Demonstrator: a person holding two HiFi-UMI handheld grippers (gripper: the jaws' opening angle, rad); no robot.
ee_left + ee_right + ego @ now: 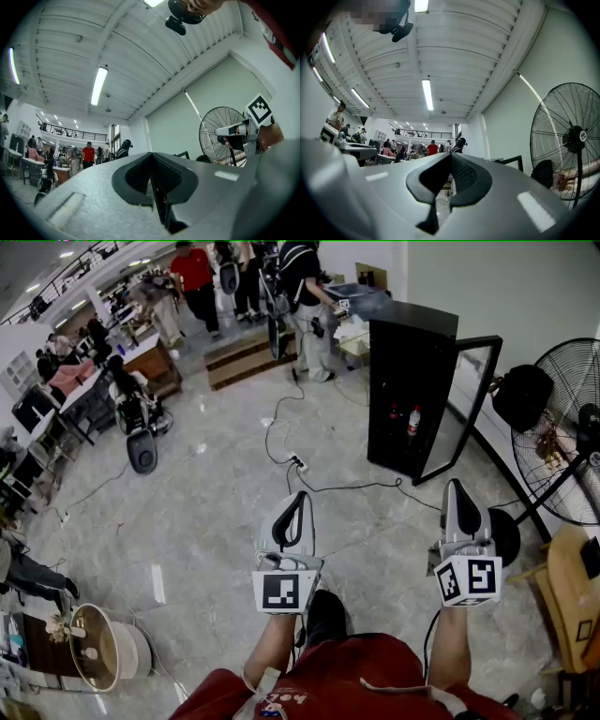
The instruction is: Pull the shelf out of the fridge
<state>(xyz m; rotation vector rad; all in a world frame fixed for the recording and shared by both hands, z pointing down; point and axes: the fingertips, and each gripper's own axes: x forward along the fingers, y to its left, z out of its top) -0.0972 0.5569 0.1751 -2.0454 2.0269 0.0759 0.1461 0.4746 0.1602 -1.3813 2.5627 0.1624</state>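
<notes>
The black fridge (410, 371) stands on the floor ahead of me and to the right, its glass door (462, 409) swung open. Inside, two bottles (412, 422) rest on a shelf that is too dark to make out. My left gripper (301, 495) is held level in mid-air over the floor, well short of the fridge, jaws together with nothing between them. My right gripper (454, 484) hovers beside it, nearer the open door, also shut and empty. In the gripper views the left gripper (151, 154) and right gripper (451, 155) show their pads meeting at the tips.
A large pedestal fan (561, 442) stands right of the fridge. A power strip (298, 463) and cables (356, 487) trail across the floor before the fridge. A wooden piece of furniture (574, 601) is at the right edge, a round white drum (105, 645) bottom left. Several people stand far back.
</notes>
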